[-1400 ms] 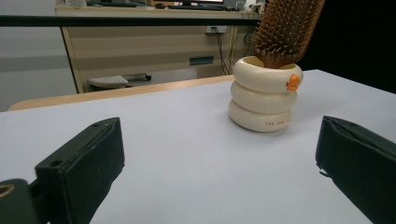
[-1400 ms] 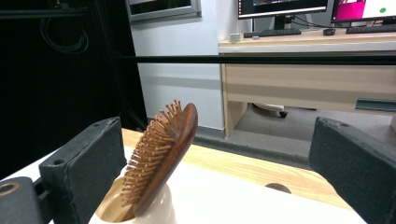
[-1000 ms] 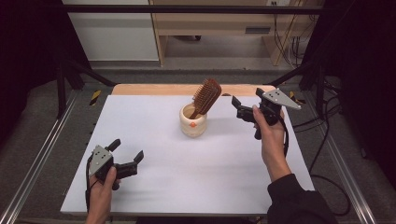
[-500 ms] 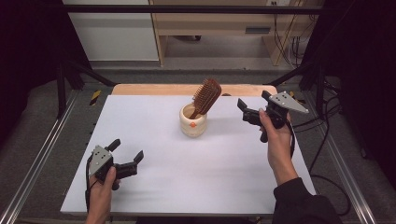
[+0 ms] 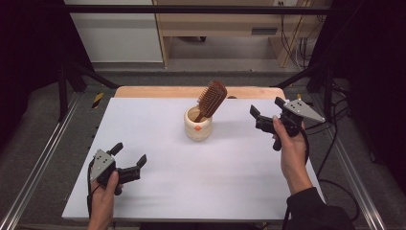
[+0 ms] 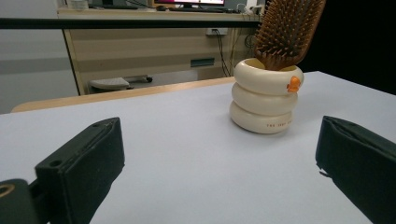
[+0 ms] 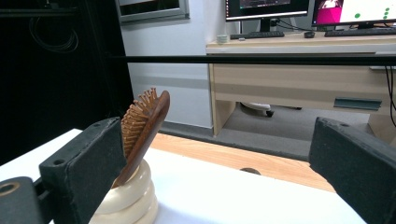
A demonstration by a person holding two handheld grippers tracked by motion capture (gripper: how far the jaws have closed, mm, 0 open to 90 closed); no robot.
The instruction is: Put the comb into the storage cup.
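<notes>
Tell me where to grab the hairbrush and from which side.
Grip the hairbrush on its paddle head, probably from the right with the right tool. Its handle sits hidden inside the cream holder, and the head leans up and right, clear of the rim.

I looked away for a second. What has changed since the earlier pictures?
The right gripper, jaws open and empty, has drawn back from the hairbrush toward the table's right side and the person. The brush stays leaning in the cream holder, and the open left gripper rests where it was.
</notes>
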